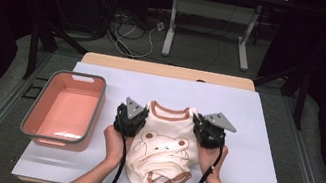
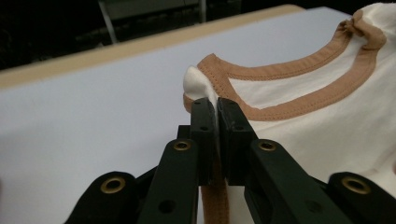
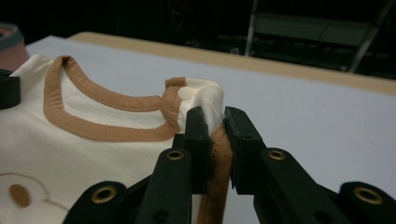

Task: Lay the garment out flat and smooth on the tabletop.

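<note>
A cream baby top (image 1: 163, 147) with brown trim lies near the middle of the desk (image 1: 260, 159), its neckline toward the far edge and its lower part bunched toward the person. A bear face in brown outline is printed on its chest, and a brown-edged opening shows at the crumpled near end. The brown-trimmed neckline (image 2: 299, 79) curves between the two shoulders, and both shoulder corners are raised off the pale desk surface while the rest of the cloth hangs down to it.

The left hand-held gripper (image 2: 217, 114) has its jaws pressed together on the top's left shoulder, just beside the neck trim; a small puff of white fabric pokes out above the pads, and a strip of brown trim runs down between the jaws. The right hand-held gripper (image 3: 215, 121) pinches the other shoulder the same way, with a fold of cream cloth and brown binding caught between its jaws and a small white snap (image 3: 185, 93) on the fabric just above them. In the high view the two grippers sit at either side of the neckline, each held by a hand coming in from the near edge, cables trailing back.

A pink basin with a grey rim (image 1: 45, 116) stands on the desk to the left of the top, apart from it.
</note>
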`<state>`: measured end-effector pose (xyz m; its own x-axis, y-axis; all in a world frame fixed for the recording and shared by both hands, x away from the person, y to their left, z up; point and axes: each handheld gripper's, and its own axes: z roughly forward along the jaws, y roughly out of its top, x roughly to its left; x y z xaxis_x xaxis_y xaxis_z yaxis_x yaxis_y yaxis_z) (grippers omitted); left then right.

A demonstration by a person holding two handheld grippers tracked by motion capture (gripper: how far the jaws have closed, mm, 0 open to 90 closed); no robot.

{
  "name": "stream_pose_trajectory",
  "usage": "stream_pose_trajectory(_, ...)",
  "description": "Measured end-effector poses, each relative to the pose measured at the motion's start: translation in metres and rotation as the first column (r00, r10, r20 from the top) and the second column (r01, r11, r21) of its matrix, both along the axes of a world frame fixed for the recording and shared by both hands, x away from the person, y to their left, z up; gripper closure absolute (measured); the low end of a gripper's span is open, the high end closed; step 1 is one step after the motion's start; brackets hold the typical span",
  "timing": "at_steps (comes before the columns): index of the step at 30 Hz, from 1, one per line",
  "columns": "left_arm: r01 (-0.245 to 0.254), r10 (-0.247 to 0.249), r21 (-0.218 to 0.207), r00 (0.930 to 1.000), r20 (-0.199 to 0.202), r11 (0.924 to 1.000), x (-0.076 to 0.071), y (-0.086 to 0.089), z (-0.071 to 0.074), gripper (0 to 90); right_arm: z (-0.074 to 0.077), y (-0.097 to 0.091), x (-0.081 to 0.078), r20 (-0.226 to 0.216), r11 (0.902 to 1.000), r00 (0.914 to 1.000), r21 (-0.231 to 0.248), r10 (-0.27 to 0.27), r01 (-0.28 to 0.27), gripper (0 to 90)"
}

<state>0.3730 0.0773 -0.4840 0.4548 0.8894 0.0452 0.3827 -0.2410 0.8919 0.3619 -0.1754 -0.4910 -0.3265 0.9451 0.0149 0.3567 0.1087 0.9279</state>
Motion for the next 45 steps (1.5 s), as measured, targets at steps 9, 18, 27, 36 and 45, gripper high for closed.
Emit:
stream_pose_trajectory(9, -0.139, 0.157, 0.166, 0.9824, -0.101, 0.9762, 0.100, -0.001, 0.028, 34.2, 0.066, 0.022, 0.105, -0.075, 0.9910, 0.9933, -0.107, -0.088, 0.080, 46.4)
stream_pose_trajectory(18, -0.013, 0.036, 0.089, 0.9636, -0.265, 0.9960, 0.037, 0.023, -0.048, 24.1, -0.015, -0.001, 0.047, -0.281, 0.9933, 0.9584, -0.086, 0.051, -0.078, 42.5)
stream_pose_trajectory(27, 0.081, -0.063, 0.049, 0.9514, -0.301, 0.9955, -0.006, 0.026, -0.058, 23.2, -0.043, -0.015, 0.008, -0.350, 0.9875, 0.9269, -0.028, 0.136, -0.155, 44.2)
stream_pose_trajectory(36, 0.130, -0.113, 0.034, 0.9434, -0.312, 0.9909, -0.028, 0.033, -0.057, 23.9, -0.051, -0.025, -0.009, -0.392, 0.9826, 0.9051, -0.017, 0.163, -0.185, 45.3)
stream_pose_trajectory(45, 0.134, -0.138, -0.035, 0.9378, -0.318, 0.9903, -0.043, 0.043, -0.054, 30.0, -0.050, -0.032, -0.027, -0.391, 0.9749, 0.8973, -0.002, 0.204, -0.223, 48.2)
